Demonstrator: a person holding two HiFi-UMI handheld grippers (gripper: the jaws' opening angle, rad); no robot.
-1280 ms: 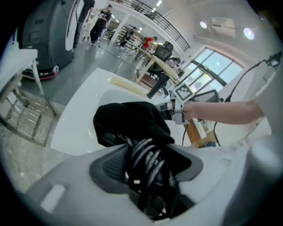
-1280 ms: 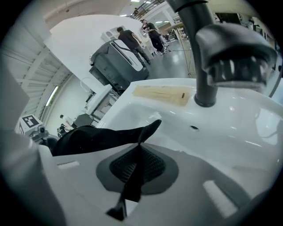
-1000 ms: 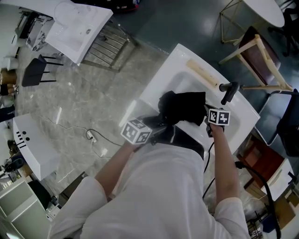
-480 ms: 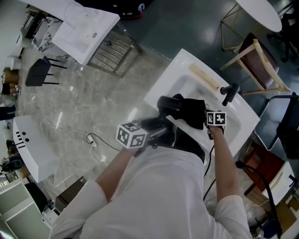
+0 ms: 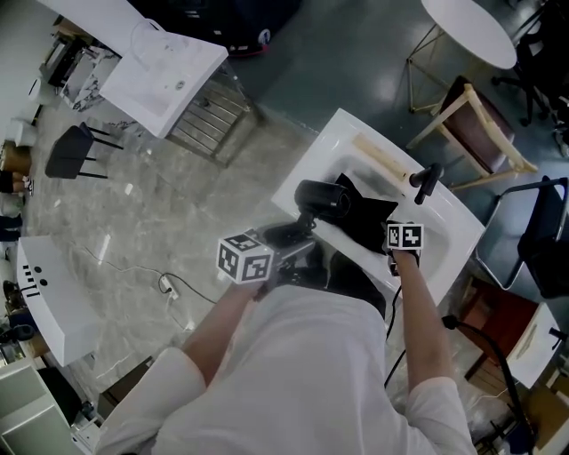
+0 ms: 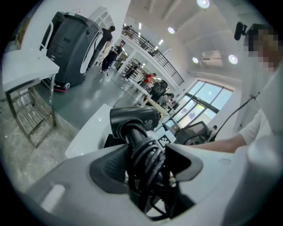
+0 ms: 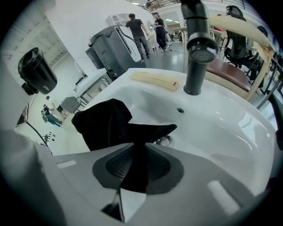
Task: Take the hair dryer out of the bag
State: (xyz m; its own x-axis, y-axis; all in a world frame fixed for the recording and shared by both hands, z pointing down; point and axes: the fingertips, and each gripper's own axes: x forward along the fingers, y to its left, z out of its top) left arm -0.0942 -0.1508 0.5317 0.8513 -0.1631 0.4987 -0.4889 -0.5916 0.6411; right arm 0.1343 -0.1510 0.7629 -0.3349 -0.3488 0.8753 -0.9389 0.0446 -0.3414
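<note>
The black hair dryer (image 5: 322, 197) hangs clear of the bag, above the white sink's near rim (image 5: 311, 164). My left gripper (image 5: 298, 235) is shut on its handle, where the cord is wound (image 6: 148, 163); the nozzle end (image 6: 135, 121) points away. The same dryer shows at the upper left of the right gripper view (image 7: 37, 70). The black bag (image 5: 369, 222) lies slumped in the basin (image 7: 106, 123). My right gripper (image 5: 396, 249) has just been opening its jaws; a fold of the bag's cloth (image 7: 137, 165) still lies between the slightly parted pads.
A black faucet (image 5: 425, 178) (image 7: 196, 48) stands at the sink's far rim, with a pale wooden strip (image 5: 382, 155) beside it. A wooden chair (image 5: 480, 115) and a round table (image 5: 467, 27) stand beyond. A cable (image 5: 169, 284) lies on the marble floor at left.
The left gripper rose and drew the hair dryer up and left, out of the bag. The bag sagged into the basin. The right gripper shifted slightly.
</note>
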